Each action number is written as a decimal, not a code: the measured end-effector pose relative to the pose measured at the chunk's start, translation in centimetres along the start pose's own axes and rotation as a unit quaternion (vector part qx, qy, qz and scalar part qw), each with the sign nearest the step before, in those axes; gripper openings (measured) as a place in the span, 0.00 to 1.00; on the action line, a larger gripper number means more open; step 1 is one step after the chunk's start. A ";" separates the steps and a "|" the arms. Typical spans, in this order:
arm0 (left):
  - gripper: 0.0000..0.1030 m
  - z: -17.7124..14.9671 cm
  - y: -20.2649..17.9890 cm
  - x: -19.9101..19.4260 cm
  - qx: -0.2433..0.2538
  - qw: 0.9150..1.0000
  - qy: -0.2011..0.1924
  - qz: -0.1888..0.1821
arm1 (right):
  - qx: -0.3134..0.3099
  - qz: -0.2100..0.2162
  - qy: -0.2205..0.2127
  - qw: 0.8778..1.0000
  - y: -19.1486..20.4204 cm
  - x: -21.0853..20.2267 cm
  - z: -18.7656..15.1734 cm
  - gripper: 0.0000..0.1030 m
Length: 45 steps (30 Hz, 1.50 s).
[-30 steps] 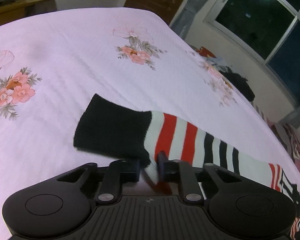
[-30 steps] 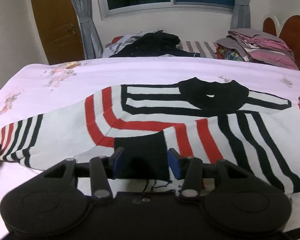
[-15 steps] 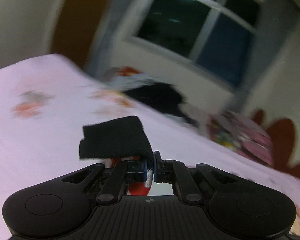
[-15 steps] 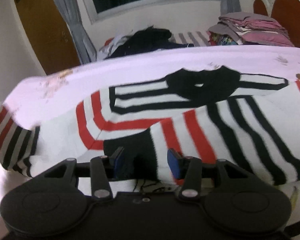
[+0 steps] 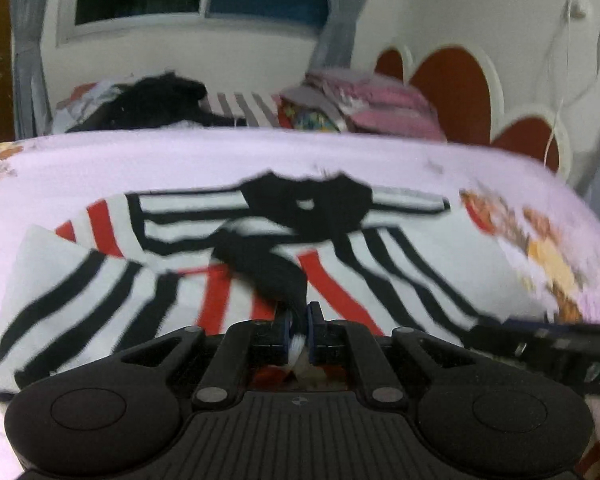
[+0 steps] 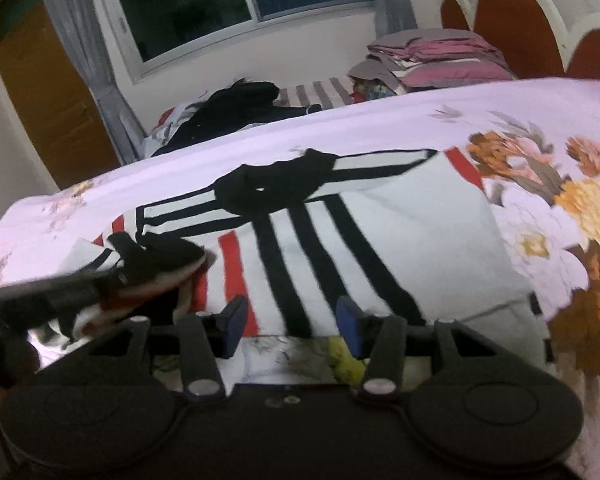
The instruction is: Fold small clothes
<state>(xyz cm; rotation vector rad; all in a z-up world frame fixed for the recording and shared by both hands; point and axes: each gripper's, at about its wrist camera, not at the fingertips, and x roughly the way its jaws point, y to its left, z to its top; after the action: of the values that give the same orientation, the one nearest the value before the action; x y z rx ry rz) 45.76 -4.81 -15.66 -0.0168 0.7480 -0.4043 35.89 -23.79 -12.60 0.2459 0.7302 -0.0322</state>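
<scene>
Striped sweater [image 5: 380,280] lies flat on the pink floral bedspread [image 5: 180,156], black collar [image 5: 308,204] toward the far edge, hem nearest me.

My left gripper [image 5: 298,334] is pinched tight on the sleeve [image 5: 260,264]; white and black knit is bunched between the blue pads. The black cuff hangs forward over the red stripes at mid-chest. From the right wrist view the same sleeve [image 6: 156,264] shows at the left, draped across the body and trailing from the left tool. I read this as the sleeve being carried inward so it lands on the torso rather than sticking out to the side.

My right gripper [image 6: 290,320] has just been opening; its jaws stand spread with nothing between them, over the near hem. Below them I see only sweater front and a strip of bedspread. I judge it has let go there so the body stays put while the left does the folding.

The far side of the sweater looks already turned in, giving a straight edge by the orange flowers [image 6: 580,200].

Piled clothes [image 6: 432,56] sit well apart, beyond the bed's far edge, next to a dark heap [image 6: 236,108].

Left view is blurred; exact landing spot of the cuff I cannot tell.
</scene>
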 end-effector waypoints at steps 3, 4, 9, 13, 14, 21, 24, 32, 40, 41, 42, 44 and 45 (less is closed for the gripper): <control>0.31 -0.8 -1.2 -1.8 0.015 1.000 -0.002 0.010 | 0.001 0.008 -0.003 1.000 -0.5 -0.3 -0.1 0.59; 0.51 -0.8 -1.0 -2.7 0.011 1.000 -0.007 0.013 | -0.001 0.012 -0.003 1.000 -0.5 -0.2 -0.1 0.59; 0.59 -2.5 1.2 -6.6 0.009 0.997 -0.041 0.063 | -0.009 0.045 0.010 0.999 0.7 0.7 0.1 0.59; 0.59 -3.7 4.3 -9.0 0.007 0.992 -0.050 0.112 | -0.029 0.073 0.024 0.997 3.2 1.9 -0.1 0.61; 0.59 -4.1 5.1 -9.7 0.001 0.991 -0.052 0.124 | -0.033 0.078 0.029 0.996 3.8 2.4 -0.1 0.62; 0.59 -7.4 10.7 -10.8 -0.037 0.979 -0.020 0.197 | -0.042 0.098 0.054 0.993 7.3 5.4 0.2 0.68; 0.59 -8.2 11.2 -9.9 -0.040 0.978 -0.012 0.204 | -0.051 0.084 0.053 0.994 8.3 6.4 0.5 0.61; 0.59 -7.7 10.1 -6.8 -0.024 0.981 -0.015 0.190 | -0.056 0.049 0.019 0.997 6.9 5.6 2.2 0.07; 0.34 -7.2 9.8 -5.4 -0.017 0.979 -0.027 0.201 | -0.066 0.000 -0.034 0.997 0.9 2.1 4.2 0.07; 0.30 -7.3 9.9 -5.3 -0.020 0.981 -0.025 0.191 | -0.055 -0.009 -0.032 0.998 -0.2 2.2 4.1 0.07; 0.22 -7.3 9.8 -5.2 -0.024 0.982 -0.026 0.186 | -0.039 -0.012 -0.026 0.999 -1.2 2.4 3.9 0.07; 0.13 -7.3 9.3 -5.0 -0.018 0.984 -0.025 0.176 | -0.026 -0.018 -0.006 0.999 -2.3 3.4 3.2 0.07; 0.12 -7.3 9.1 -5.0 -0.014 0.984 -0.025 0.176 | -0.030 -0.026 0.002 0.999 -2.5 3.9 2.7 0.07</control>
<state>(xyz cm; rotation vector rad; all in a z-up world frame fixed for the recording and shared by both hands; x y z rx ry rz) 40.82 6.35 -19.24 0.0783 0.6911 -0.0566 40.29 -26.61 -13.77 0.1689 0.7398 -0.0593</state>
